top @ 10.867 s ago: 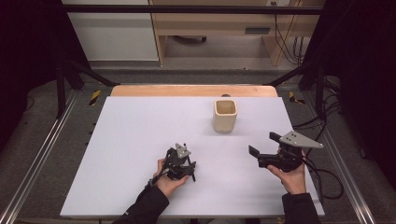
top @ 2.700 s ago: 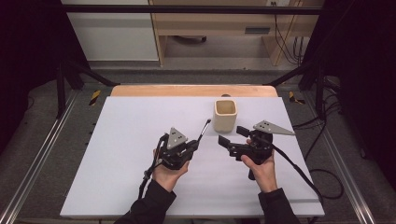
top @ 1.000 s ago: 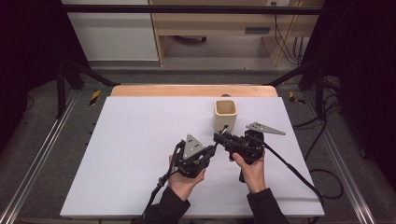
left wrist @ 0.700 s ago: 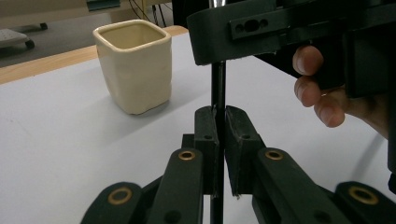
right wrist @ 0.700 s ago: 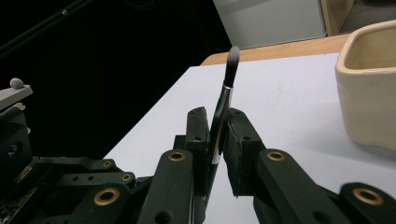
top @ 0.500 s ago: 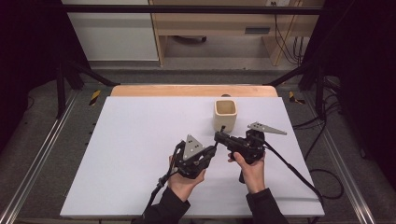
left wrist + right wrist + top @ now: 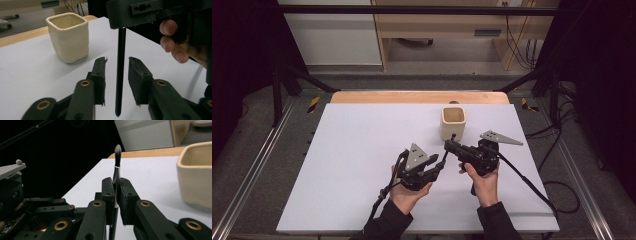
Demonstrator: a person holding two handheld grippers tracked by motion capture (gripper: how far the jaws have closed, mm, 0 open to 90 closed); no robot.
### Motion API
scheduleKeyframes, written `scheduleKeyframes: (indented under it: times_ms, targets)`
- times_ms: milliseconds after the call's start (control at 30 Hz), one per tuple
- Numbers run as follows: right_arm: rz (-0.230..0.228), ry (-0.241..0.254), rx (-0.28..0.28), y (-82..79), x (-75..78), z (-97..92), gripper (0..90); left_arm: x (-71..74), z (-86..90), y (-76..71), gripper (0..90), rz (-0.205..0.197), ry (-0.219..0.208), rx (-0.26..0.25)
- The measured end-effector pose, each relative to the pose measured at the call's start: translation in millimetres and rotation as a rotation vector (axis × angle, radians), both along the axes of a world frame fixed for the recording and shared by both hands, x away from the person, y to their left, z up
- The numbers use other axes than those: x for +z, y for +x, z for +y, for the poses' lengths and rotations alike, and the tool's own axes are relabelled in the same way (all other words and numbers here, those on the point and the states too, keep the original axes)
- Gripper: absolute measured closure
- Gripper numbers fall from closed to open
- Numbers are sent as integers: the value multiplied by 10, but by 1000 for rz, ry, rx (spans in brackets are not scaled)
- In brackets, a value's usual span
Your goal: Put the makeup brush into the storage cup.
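A slim black brush (image 7: 117,157) with a silver ferrule and dark bristles stands tilted between the two grippers, near the middle of the white table (image 7: 357,145). My right gripper (image 7: 116,181) is shut on its handle, bristles above the jaws. My left gripper (image 7: 117,61) has just been opening. The lower handle (image 7: 120,75) stands in the gap between its pads and touches neither. In the high view the left gripper (image 7: 439,162) and the right gripper (image 7: 449,145) meet tip to tip in front of the cream square cup (image 7: 453,121).
The cream cup (image 7: 68,37) stands empty just beyond the grippers, right of centre. The person's right hand (image 7: 175,45) is close by the left jaws. A wooden strip (image 7: 417,97) runs along the table's far edge. Cables trail toward the near and right edges.
Earlier the hands were apart, the left one carrying the brush, and they came together mid-table. In the last second the right jaws shut on the brush. Both hands kept still.
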State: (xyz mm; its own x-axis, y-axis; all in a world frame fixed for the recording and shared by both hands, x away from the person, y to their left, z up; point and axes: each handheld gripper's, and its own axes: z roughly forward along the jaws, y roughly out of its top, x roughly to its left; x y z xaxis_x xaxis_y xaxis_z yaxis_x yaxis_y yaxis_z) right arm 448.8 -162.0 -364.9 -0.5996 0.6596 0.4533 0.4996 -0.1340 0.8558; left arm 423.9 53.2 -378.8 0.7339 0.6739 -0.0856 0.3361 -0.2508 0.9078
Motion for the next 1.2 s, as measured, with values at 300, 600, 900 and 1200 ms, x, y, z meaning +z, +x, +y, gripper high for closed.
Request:
scheduleKeyframes:
  times_ms: [300,600,900,1200]
  targets:
    - [-60,-31,-46,-29,77,-90,833,84,129,66,457,-18,-22,-66]
    - [-103,-78,-67,-30,120,-161,833,159,341,69,293,-50,8,-73]
    - [-137,-127,-73,-6,143,-212,833,91,648,79,148,-38,21,-49]
    - [-156,-158,-92,34,173,-265,833,0,1004,73,94,-27,17,15]
